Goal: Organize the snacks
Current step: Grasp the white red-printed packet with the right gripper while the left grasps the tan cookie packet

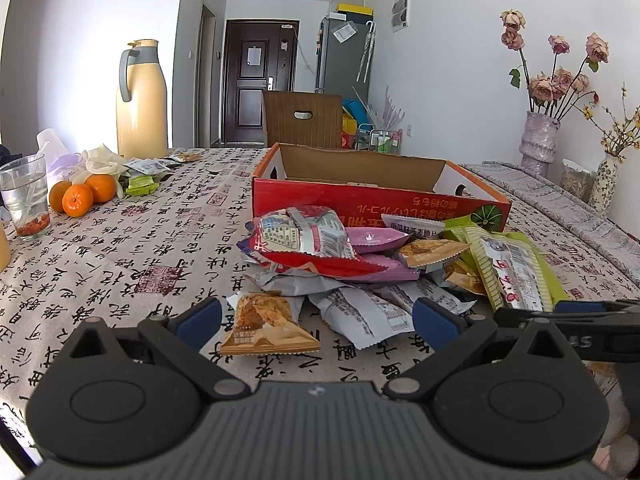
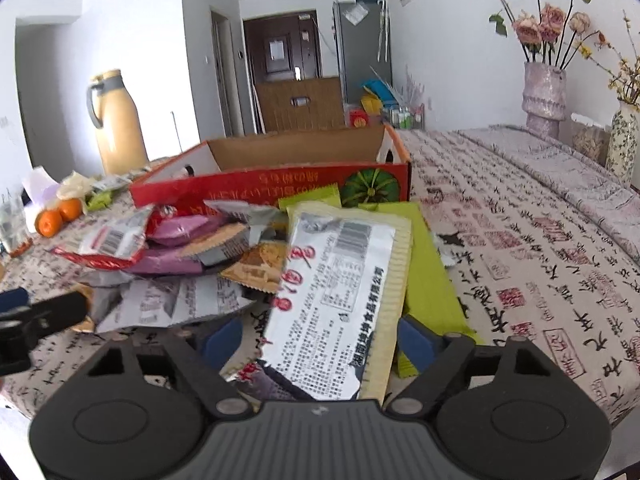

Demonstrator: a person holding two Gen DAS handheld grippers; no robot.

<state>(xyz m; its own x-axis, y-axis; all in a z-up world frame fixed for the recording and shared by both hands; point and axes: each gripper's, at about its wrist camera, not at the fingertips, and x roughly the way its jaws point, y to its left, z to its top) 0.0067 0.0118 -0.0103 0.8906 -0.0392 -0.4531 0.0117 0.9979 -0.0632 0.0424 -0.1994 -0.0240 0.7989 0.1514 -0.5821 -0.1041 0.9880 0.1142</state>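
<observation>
Calligraphy-print surface [image 1: 120,264] carries one red box [image 1: 376,200] and three oranges [image 1: 78,199]; right hand-held gripper [image 2: 320,340] straddles a green-edged packet [image 2: 340,300], grip uncertain; left hand-held gripper [image 1: 316,316] gapes empty.

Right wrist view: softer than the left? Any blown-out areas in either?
Right wrist view: yes, motion-smeared; thermos jug and red carton lettering look soft, only the green snack packet label reads. Left wrist view: crisp, but window light blows out the wall beside the thermos jug. Both bend straight lines at the edges.
</observation>
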